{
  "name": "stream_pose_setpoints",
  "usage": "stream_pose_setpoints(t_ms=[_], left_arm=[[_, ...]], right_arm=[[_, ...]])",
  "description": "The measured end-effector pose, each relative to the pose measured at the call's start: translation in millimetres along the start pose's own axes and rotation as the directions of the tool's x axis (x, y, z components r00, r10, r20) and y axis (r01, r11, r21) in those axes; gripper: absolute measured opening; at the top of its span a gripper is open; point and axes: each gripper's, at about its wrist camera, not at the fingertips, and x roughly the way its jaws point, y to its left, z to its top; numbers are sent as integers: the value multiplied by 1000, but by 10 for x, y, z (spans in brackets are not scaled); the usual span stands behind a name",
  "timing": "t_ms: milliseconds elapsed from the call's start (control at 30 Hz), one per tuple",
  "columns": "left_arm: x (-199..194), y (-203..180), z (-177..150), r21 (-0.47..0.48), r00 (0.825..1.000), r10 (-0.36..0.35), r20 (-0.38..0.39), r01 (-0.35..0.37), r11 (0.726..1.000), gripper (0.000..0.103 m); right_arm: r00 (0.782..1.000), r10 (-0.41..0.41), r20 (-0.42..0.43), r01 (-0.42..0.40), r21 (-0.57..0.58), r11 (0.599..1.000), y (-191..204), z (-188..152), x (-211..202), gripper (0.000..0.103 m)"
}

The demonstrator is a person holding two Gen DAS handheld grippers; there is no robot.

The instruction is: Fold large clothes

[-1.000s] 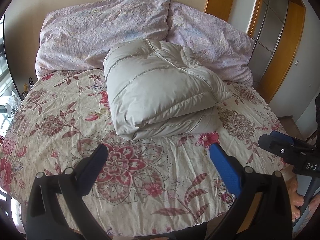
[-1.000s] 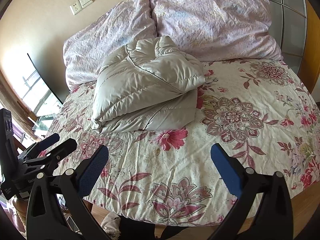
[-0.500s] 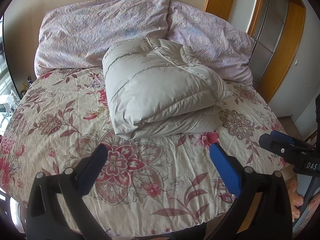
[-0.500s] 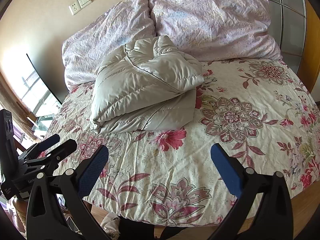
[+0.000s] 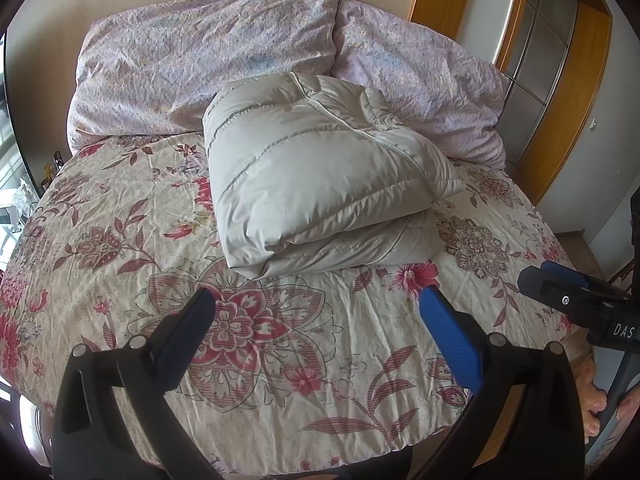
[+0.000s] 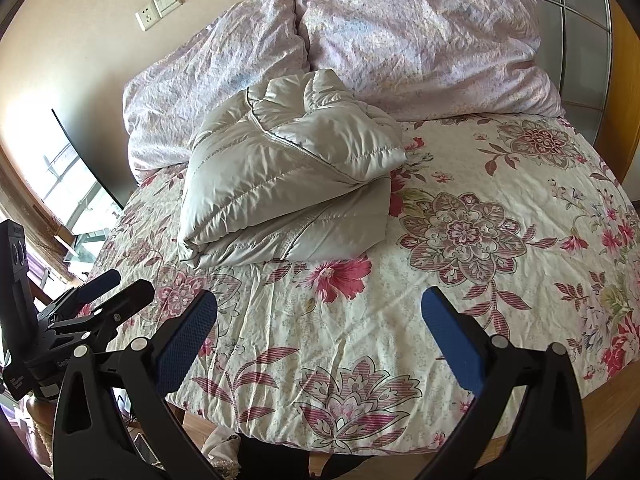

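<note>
A light grey quilted puffer jacket [image 5: 316, 184] lies folded into a thick bundle on the flowered bedspread [image 5: 120, 240], its far end against the pillows. The right wrist view shows the same jacket [image 6: 288, 184] left of centre. My left gripper [image 5: 316, 332] hovers open above the bed's near edge, well short of the jacket, nothing between its blue pads. My right gripper [image 6: 320, 332] is also open and empty, held over the near edge. Each gripper shows in the other's view: the right gripper [image 5: 576, 300] at the right, the left gripper [image 6: 100, 296] at the left.
Two lilac pillows [image 5: 208, 64] [image 6: 420, 40] lean on the wall behind the jacket. A wooden door frame [image 5: 568, 96] stands at the right. A window [image 6: 68, 184] is at the left. A person's fingers [image 5: 596, 396] hold the right gripper's handle.
Both views have shifted slightly, and the jacket sits a touch higher in frame. The jacket itself lies as before, and both grippers stay open.
</note>
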Motion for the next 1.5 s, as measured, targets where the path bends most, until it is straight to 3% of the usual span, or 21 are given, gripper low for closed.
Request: stream_pose_setpoints(t_ms=[1500], left_arm=[[49, 5, -1, 2, 1000, 3, -5, -3, 1000, 101]], right_arm=[[1000, 11, -1, -11, -3, 1000, 59, -8, 38, 102]])
